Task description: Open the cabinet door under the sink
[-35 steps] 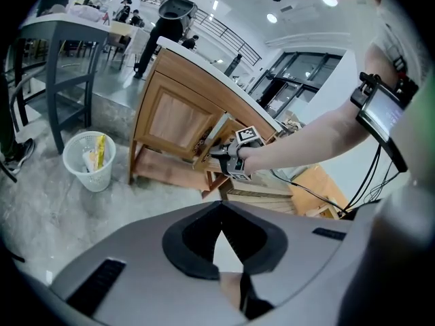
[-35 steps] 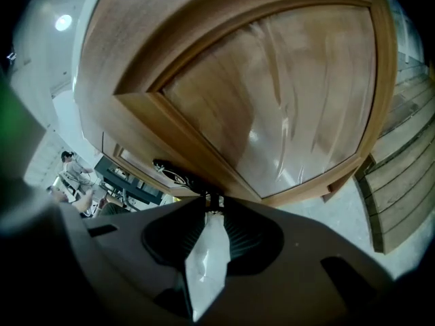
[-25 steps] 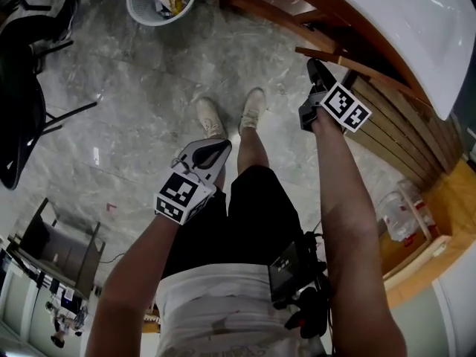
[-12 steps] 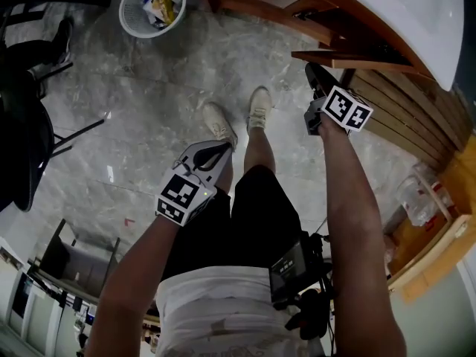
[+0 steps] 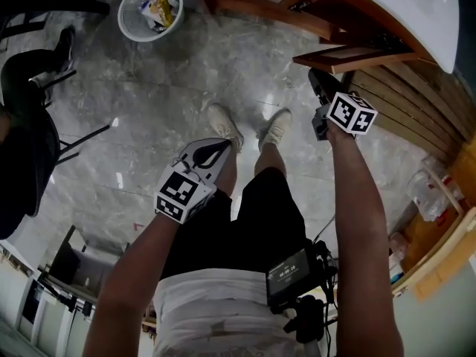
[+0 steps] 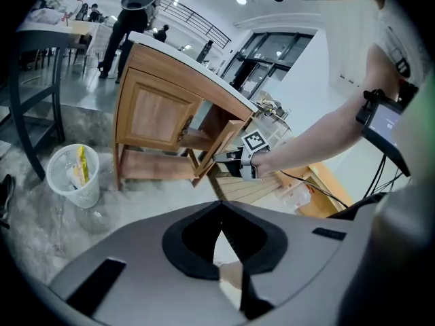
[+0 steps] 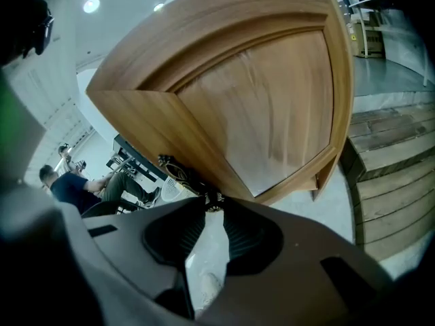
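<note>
The white sink (image 5: 416,6) sits on top of the wooden cabinet (image 6: 153,107), at the upper right of the head view. Below it, the cabinet door (image 7: 272,107) stands swung out from the cabinet front, partly open. We judge the step in hand to be the swing of the door to full opening.

To do this step well:
- We pull along the arc of the hinge, not straight back. A straight pull would load the hinge and drag the pads off their hold.
- We let the wrist turn with the door, so that the jaws stay square to what they grip.
- We move steadily and ease off near the end of the swing, so that the door does not bounce.

The right gripper (image 7: 213,206) does the work. In the right gripper view the door panel fills the picture above the jaws, very near, with its lower edge just over the jaw tips. The jaws stand moderately wide and are clamped at their tips on the dark handle (image 7: 188,177), which is fixed at the free edge of the door.

The left gripper (image 6: 221,216) hangs in front of the person's body, well apart from the door. Its jaws are closed together with nothing between them.
</note>
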Demonstrator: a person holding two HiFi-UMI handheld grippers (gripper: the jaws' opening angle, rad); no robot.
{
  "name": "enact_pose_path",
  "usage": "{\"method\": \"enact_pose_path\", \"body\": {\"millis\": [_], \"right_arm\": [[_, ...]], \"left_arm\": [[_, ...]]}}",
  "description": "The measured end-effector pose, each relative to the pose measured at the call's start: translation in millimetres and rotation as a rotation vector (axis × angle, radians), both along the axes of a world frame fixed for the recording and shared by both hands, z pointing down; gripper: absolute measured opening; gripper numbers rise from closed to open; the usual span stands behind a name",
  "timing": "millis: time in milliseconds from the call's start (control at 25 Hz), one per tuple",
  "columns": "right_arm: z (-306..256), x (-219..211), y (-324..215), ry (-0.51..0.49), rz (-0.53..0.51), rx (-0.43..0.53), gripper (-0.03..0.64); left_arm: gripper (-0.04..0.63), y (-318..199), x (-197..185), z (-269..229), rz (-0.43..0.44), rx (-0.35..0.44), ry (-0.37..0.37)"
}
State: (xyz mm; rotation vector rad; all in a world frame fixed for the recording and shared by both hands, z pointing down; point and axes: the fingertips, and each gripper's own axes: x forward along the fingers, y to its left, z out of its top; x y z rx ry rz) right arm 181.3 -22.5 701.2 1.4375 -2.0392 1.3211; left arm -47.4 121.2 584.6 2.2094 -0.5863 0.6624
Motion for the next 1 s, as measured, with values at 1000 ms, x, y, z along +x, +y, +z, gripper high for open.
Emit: {"method": "enact_pose_path", "body": {"millis": [1000], "right_arm": [[5.7, 64.2, 96.9, 0.047, -0.290, -0.012, 0.089]], "left_arm": [[0.009, 30.8, 150.4, -24.9, 0.046, 0.069, 0.003]]}}
